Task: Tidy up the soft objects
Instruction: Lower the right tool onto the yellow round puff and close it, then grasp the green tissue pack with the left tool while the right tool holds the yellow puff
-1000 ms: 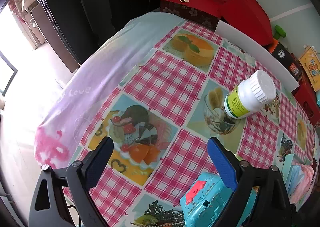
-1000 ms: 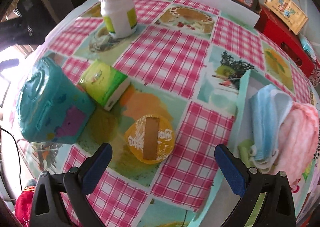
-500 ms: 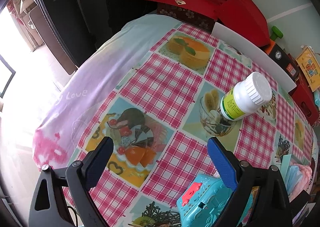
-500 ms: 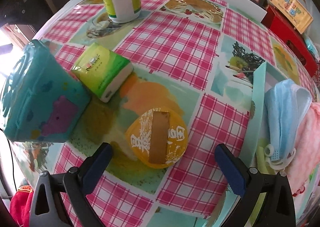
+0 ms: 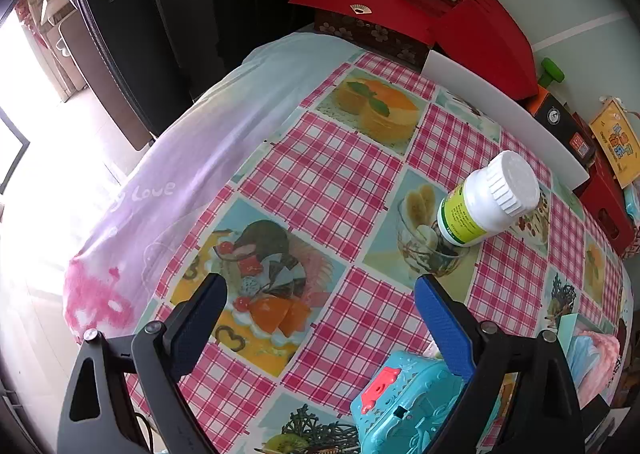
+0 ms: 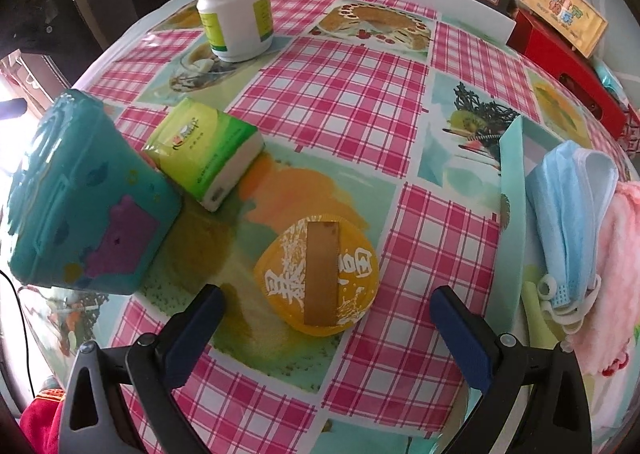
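In the right wrist view a green tissue pack (image 6: 204,157) lies on the checked tablecloth, leaning against a teal toy case (image 6: 80,197). A round orange-yellow pouch (image 6: 318,274) with a brown strip rests just ahead of my right gripper (image 6: 326,314), which is open and empty. At the right, a pale green tray (image 6: 512,181) holds a blue face mask (image 6: 572,205) and a pink fluffy cloth (image 6: 616,266). My left gripper (image 5: 320,306) hangs open above the cloth, holding nothing; the teal case (image 5: 412,406) sits under its right finger.
A white pill bottle (image 6: 234,3) (image 5: 486,199) stands at the far side of the table. Red boxes (image 5: 420,9) and a white board (image 5: 504,113) line the back edge. A yellow gift box (image 6: 564,11) sits at back right. The tablecloth drops off at the left edge (image 5: 132,213).
The right gripper has come lower and nearer the orange-yellow pouch, which now looks larger. The left gripper has drawn back a little, showing more of the table. Both stay open.
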`<action>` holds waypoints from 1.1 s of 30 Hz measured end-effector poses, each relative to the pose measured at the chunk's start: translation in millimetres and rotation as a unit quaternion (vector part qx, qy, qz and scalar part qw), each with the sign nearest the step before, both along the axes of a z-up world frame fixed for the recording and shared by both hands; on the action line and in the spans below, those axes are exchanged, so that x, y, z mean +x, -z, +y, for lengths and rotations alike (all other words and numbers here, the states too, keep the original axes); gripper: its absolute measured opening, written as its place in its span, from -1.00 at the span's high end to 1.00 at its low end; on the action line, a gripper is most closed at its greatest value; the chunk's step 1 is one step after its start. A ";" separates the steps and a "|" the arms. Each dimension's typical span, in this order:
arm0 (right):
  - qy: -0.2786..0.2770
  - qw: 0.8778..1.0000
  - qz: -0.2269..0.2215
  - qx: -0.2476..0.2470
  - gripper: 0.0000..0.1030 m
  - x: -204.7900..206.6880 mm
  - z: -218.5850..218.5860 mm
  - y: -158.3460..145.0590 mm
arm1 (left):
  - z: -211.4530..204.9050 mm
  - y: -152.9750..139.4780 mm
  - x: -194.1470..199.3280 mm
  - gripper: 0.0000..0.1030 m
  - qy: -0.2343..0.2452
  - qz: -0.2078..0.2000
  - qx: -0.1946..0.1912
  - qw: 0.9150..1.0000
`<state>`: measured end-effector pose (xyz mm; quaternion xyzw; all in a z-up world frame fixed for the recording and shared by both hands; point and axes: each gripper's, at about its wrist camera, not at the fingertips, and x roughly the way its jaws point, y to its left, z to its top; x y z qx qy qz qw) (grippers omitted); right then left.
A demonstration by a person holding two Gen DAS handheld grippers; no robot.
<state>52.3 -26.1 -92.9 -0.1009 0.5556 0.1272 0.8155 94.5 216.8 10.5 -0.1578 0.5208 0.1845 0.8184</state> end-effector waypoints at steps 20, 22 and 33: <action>-0.019 0.999 -0.024 0.019 -0.10 1.2 2.0 -18.0 | -10.4 6.1 7.9 -0.84 0.022 0.005 -0.021 1.000; -0.017 0.999 -0.019 0.027 -0.10 2.4 -1.2 -18.6 | -14.9 6.1 10.5 -0.84 0.032 0.003 -0.027 0.999; 0.032 0.998 0.010 0.055 -0.07 7.6 -22.9 -23.6 | -23.5 4.4 14.9 -0.84 0.049 -0.001 -0.034 0.998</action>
